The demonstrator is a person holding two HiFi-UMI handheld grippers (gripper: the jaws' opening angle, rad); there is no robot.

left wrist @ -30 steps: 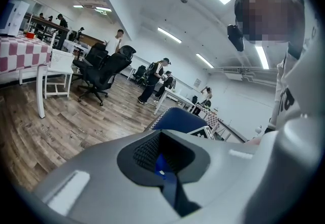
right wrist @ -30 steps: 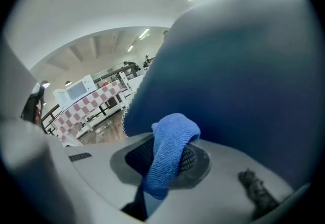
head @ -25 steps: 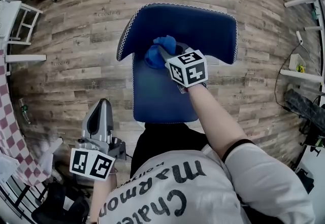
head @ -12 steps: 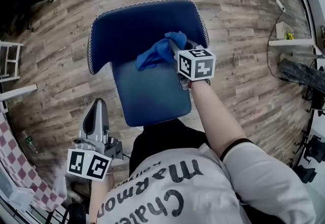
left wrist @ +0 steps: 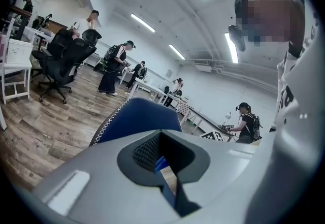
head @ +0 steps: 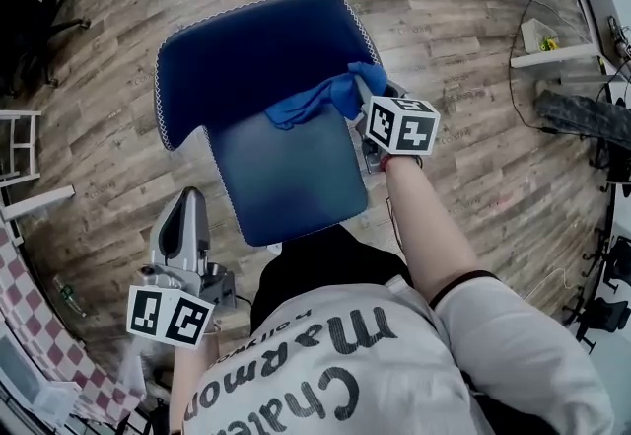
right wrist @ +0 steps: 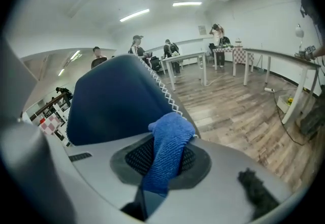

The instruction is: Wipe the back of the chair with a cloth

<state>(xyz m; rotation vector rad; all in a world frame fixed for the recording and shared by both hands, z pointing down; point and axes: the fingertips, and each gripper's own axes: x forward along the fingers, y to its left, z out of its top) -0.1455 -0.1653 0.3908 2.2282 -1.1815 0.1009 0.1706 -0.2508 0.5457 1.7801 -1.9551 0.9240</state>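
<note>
A wood-plank floor [head: 473,177] carries black office chairs [left wrist: 63,63] and white tables [right wrist: 189,60]; people [left wrist: 114,65] stand beside them.

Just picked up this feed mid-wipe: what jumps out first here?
The blue chair fills the middle of the head view, standing on the wood floor. A blue cloth lies against the right side of the chair's back, clamped in the right gripper. The left gripper sits low on the left, clear of the chair and holding nothing.

white shirt [head: 394,349] of the person, upside-down black lettering "Marmon" above "Chate", both cut off, smaller line unreadable
</note>
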